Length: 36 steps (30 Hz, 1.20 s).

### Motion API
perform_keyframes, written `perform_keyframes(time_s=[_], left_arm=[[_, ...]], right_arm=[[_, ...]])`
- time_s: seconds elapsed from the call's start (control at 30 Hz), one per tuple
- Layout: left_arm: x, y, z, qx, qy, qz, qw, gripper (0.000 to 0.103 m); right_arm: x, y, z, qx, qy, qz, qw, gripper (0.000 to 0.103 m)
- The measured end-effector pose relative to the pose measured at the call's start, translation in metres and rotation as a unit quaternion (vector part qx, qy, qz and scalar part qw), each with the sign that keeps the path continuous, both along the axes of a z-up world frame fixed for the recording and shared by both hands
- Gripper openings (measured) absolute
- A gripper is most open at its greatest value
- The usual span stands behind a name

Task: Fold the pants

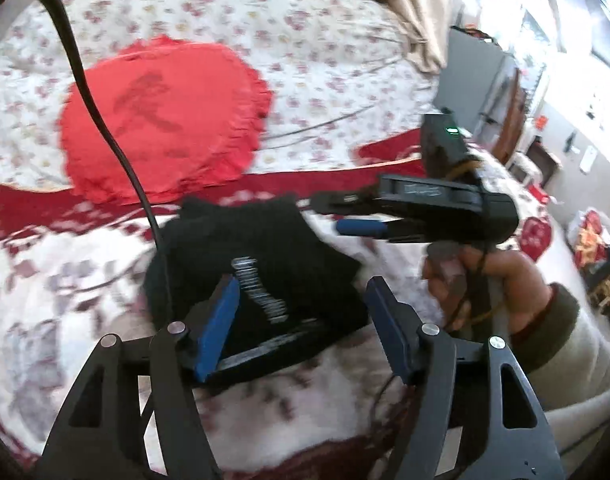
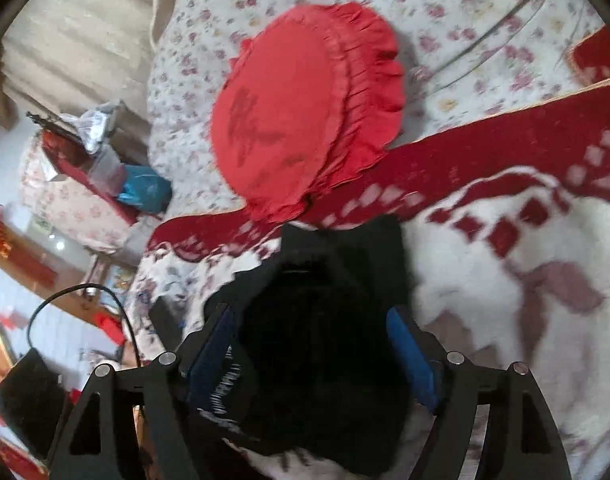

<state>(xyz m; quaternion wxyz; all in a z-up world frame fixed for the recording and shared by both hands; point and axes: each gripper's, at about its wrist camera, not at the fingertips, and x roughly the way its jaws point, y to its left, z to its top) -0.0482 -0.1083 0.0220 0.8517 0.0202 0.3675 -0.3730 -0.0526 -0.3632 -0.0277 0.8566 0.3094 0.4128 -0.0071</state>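
Nearest in the left wrist view: left gripper (image 1: 301, 320) with its blue pads (image 1: 219, 328) spread wide apart, nothing pinched, hovering just over the near edge of the black pants (image 1: 257, 264). Pants already bundled into a compact dark block with some white lettering showing, lying on the white-and-red patterned blanket (image 1: 65, 288). A thin black cable (image 1: 105, 128) looping down across the left side of that view.

Just beyond and to the right there, the right gripper (image 1: 345, 216) seen side-on, held in the person's right hand (image 1: 489, 280), its tips reaching over the far right corner of the pants. From that angle the jaws look close together, but hard to say.

From the right wrist view: right gripper (image 2: 311, 344) with both pads apart, one either side of the black pants (image 2: 325, 352), dark fabric filling the gap between them. Blurry, so can't tell whether the pads are actually pressing the cloth or just straddling it. So: not closed, contact unclear.

Farther back on the bed, a round red frilled cushion (image 2: 305, 108) sitting partly on the blanket's dark red border band (image 2: 505, 140), just past the pants. Behind that, a pale floral bedsheet (image 2: 445, 8). Off the left edge of the bed in the right wrist view, clutter and a blue bag (image 2: 143, 188), all blurred.
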Motion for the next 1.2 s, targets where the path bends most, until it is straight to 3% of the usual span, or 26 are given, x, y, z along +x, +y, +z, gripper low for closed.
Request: perform_keyframes(time_s=[0.1,0.23,0.27,0.3,0.37,0.43,0.53,0.6,0.67,0.77,0.83,0.87,0.97,1.03,1.1,1.2], left_arm=[[0.008,0.020,-0.010,0.019,0.002,0.041,0.9990,0.066],[0.022,0.028,-0.033,0.020,0.028,0.070,0.9969,0.066],[0.024,0.026,-0.038,0.026,0.031,0.074,0.9964,0.066],[0.023,0.024,-0.042,0.030,0.033,0.074,0.9962,0.066],[0.027,0.017,-0.052,0.034,0.047,0.072,0.9957,0.066],[0.026,0.015,-0.053,0.033,0.057,0.075,0.9950,0.066],[0.033,0.014,-0.040,0.014,0.049,0.079,0.9955,0.066],[0.036,0.014,-0.034,0.005,0.043,0.083,0.9956,0.066],[0.039,0.010,-0.034,0.007,0.044,0.084,0.9955,0.066],[0.042,0.001,-0.053,0.023,0.071,0.075,0.9944,0.066],[0.043,-0.005,-0.065,0.037,0.087,0.068,0.9932,0.066],[0.044,-0.005,-0.067,0.039,0.090,0.069,0.9928,0.066],[0.046,0.000,-0.062,0.038,0.087,0.077,0.9925,0.066],[0.048,0.003,-0.056,0.039,0.078,0.088,0.9922,0.066],[0.050,0.005,-0.052,0.030,0.076,0.096,0.9920,0.066],[0.050,0.005,-0.057,0.029,0.091,0.102,0.9902,0.066]], right_arm=[[0.010,0.011,-0.011,-0.002,0.016,0.007,1.000,0.087],[0.022,0.025,-0.026,-0.038,0.057,0.018,0.997,0.086],[0.023,0.030,-0.027,-0.046,0.054,0.023,0.997,0.074],[0.024,0.032,-0.028,-0.049,0.049,0.031,0.997,0.052],[0.030,0.043,-0.027,-0.078,0.047,0.058,0.994,0.028],[0.034,0.057,-0.016,-0.146,0.045,0.083,0.985,0.020],[0.033,0.058,0.011,-0.201,0.028,0.092,0.975,0.010],[0.027,0.053,0.032,-0.252,0.023,0.083,0.964,0.008],[0.017,0.044,0.039,-0.253,0.026,0.074,0.964,0.007],[0.005,0.029,0.012,-0.256,0.084,0.062,0.961,0.007],[-0.001,0.018,-0.011,-0.229,0.117,0.057,0.965,0.009],[-0.004,0.012,-0.012,-0.214,0.116,0.047,0.969,0.016],[-0.010,0.003,0.014,-0.233,0.085,0.013,0.969,0.035],[-0.010,0.003,0.041,-0.225,0.037,0.006,0.974,0.037],[0.002,0.019,0.053,-0.215,0.009,0.046,0.976,0.037],[0.034,0.049,0.041,-0.198,0.014,0.103,0.975,0.037]])
